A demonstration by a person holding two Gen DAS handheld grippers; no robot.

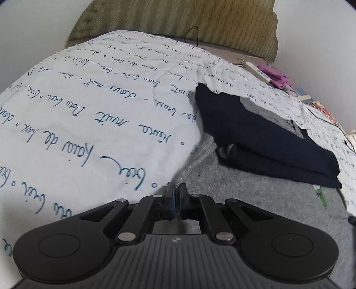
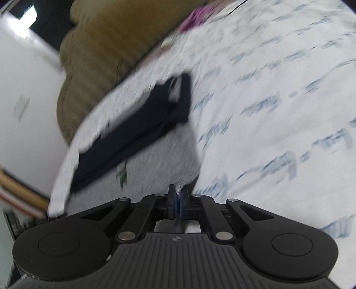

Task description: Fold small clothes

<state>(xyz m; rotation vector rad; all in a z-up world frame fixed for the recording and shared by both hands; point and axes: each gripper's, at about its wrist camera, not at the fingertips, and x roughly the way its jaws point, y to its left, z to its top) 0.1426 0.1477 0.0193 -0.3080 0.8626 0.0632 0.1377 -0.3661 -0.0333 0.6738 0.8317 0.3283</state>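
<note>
- While both hands worked low over the bed [image 1: 89, 100], the grey garment [image 1: 267, 200] lay spread on it, soft and limp, beside a folded dark stack [image 1: 267, 137].
- Right gripper [image 2: 178, 195] was pinched shut on its hem.
- Left gripper [image 1: 175, 193] was shut at its edge; I couldn't tell whether it held cloth.
- Corners looked the best hold.

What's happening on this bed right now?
A person is folding a grey garment on a bed covered by a white quilt with blue script. Both handheld tools are shut: the right tool visibly pinches an edge of the grey fabric, and the left tool sits closed at the garment's edge, probably gripping it too. A folded dark navy garment lies partly on the grey one, toward the olive headboard.
</note>
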